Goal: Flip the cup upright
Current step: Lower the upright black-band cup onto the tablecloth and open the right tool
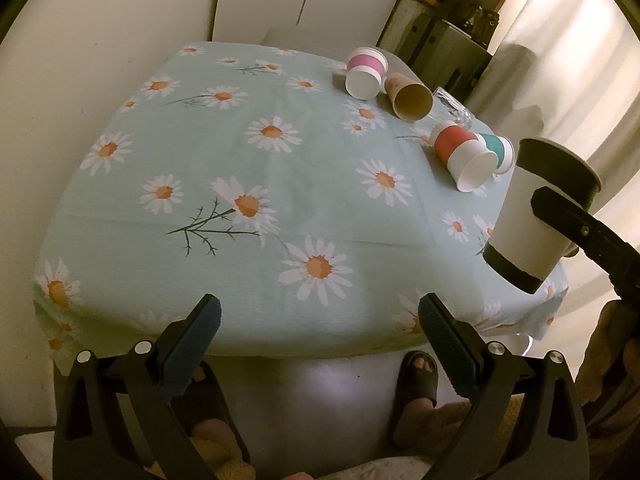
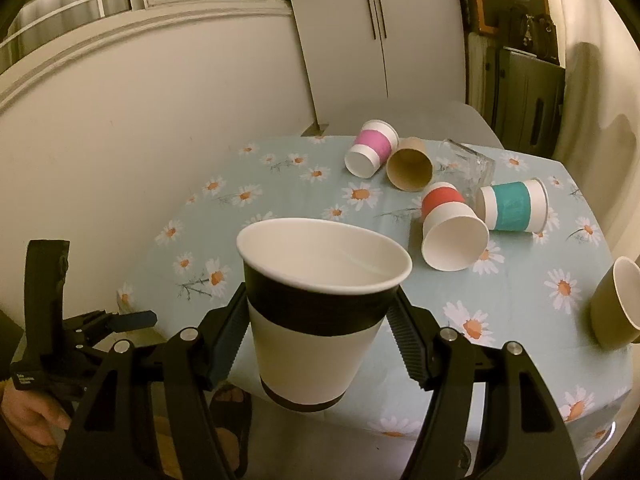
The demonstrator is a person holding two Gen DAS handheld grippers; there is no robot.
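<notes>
My right gripper (image 2: 316, 324) is shut on a white paper cup with black bands (image 2: 316, 320). It holds the cup upright, mouth up, above the table's near edge. The same cup (image 1: 536, 216) shows at the right of the left wrist view with a right finger across it. My left gripper (image 1: 320, 316) is open and empty at the near edge of the table; it also shows at the left of the right wrist view (image 2: 132, 320).
On the daisy tablecloth (image 2: 280, 200) lie several tipped cups: pink-banded (image 2: 370, 148), brown (image 2: 410, 164), red-banded (image 2: 452, 228), teal-banded (image 2: 512, 206). A clear glass (image 2: 468, 164) lies behind them. An olive cup (image 2: 616, 304) is at the right edge. Sandalled feet (image 1: 416, 384) are below.
</notes>
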